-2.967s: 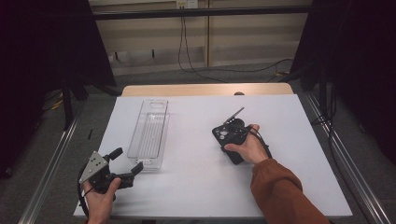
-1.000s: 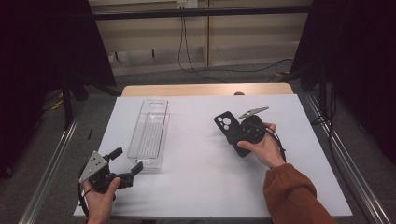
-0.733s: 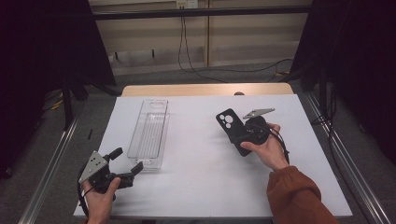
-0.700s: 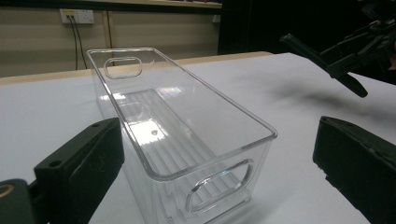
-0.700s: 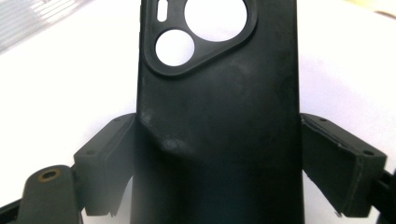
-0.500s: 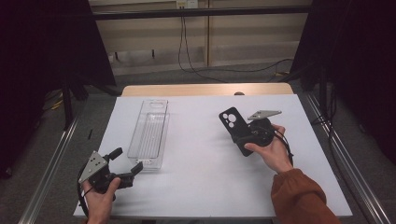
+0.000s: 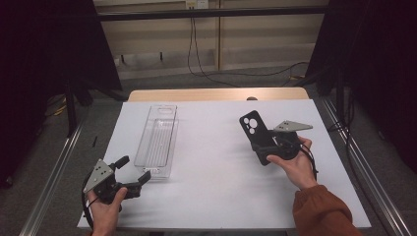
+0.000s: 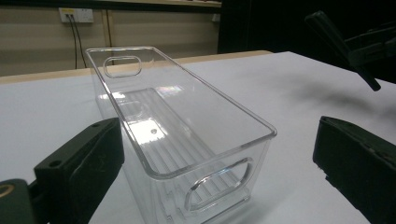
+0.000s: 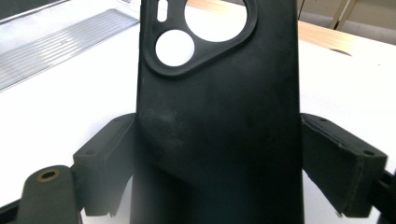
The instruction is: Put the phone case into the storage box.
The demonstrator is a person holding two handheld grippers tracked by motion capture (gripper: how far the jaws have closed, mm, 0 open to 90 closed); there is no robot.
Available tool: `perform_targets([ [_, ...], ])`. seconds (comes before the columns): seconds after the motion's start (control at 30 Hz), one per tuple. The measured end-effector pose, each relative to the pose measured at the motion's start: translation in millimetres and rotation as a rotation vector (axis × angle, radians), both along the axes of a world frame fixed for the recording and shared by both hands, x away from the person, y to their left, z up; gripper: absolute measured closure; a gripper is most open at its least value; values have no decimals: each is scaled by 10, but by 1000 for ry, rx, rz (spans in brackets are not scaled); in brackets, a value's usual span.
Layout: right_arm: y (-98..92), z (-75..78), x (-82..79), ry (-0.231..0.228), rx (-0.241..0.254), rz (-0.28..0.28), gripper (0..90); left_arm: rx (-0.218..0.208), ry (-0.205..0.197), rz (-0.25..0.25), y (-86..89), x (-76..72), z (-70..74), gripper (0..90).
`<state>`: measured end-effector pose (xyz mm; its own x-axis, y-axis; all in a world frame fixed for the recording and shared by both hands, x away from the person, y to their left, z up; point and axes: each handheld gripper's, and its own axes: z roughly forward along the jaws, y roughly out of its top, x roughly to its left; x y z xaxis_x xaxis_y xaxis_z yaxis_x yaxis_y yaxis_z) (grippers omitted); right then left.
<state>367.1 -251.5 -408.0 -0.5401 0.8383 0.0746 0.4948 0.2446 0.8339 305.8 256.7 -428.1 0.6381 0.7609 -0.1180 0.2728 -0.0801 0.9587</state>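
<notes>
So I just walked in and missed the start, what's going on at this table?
A person works with a gripper in each hand. The right gripper is clamped on a black phone case, holding it above the white table. The left gripper rests open near the end of a clear plastic bin, which has nothing in it.

One phone case (image 7: 255, 136), one clear bin (image 7: 158, 140), two claws.

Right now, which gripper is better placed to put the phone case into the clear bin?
The right gripper, probably: its jaws already clamp the black phone case. The left gripper sits open and empty just short of the clear plastic bin, better placed to steady it.
</notes>
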Motion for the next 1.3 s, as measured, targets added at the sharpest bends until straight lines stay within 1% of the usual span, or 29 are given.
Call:
perform_targets([
  [0.07, -23, -9, -54, -14, 18, 2, 151, -4, 2, 5, -1, 2, -1, 21],
  [0.13, -45, -27, -102, -27, 22, 2, 151, -4, 2, 4, -1, 2, 0, 21],
  [0.17, -58, -37, -124, -32, 31, 5, 151, -2, 2, 4, -2, 2, 0, 21],
  [0.23, -82, -56, -165, -40, 38, 8, 151, 5, 1, 1, -2, 5, 0, 21],
  [0.33, -116, -87, -223, -49, 59, 11, 151, 3, 3, 1, -2, 4, -1, 21],
  [0.43, -145, -124, -286, -67, 92, 17, 150, -5, 2, 2, 1, 1, 0, 21],
  [0.5, -158, -150, -324, -82, 121, 30, 150, -4, 3, 2, -3, 1, -2, 21],
  [0.53, -160, -162, -342, -92, 131, 34, 150, 4, 3, -2, -2, 4, -2, 21],
  [0.57, -160, -171, -356, -96, 133, 38, 149, 4, 5, -2, -7, 5, -3, 21],
  [0.7, -124, -191, -399, -87, 147, 70, 148, 8, 1, -10, -23, 3, 1, 21],
  [0.77, -95, -185, -443, -89, 162, 89, 148, 2, 0, -11, -24, 1, 4, 21],
  [0.8, -82, -178, -463, -95, 150, 104, 147, 6, 1, -11, -21, 2, 3, 21],
  [0.83, -72, -176, -481, -103, 156, 110, 148, 5, 4, -8, -22, 2, 0, 21],
  [0.87, -65, -176, -494, -99, 170, 119, 147, 5, 5, -12, -24, 3, -1, 21],
  [0.93, -47, -174, -521, -109, 171, 133, 147, 4, 4, -18, -30, -2, 1, 21],
  [0.97, -43, -176, -532, -105, 185, 142, 147, 4, 4, -19, -35, -3, 2, 20],
  [1.03, -29, -173, -557, -108, 183, 147, 147, 0, 7, -23, -52, 0, 1, 20],
  [1.1, -15, -176, -574, -110, 197, 156, 147, 4, 6, -28, -65, 3, 4, 21],
  [1.13, -4, -177, -583, -113, 194, 160, 147, 2, 7, -32, -71, 2, 6, 21],
  [1.3, 80, -188, -616, -112, 199, 203, 147, 4, 6, -44, -99, -3, 12, 21],
])
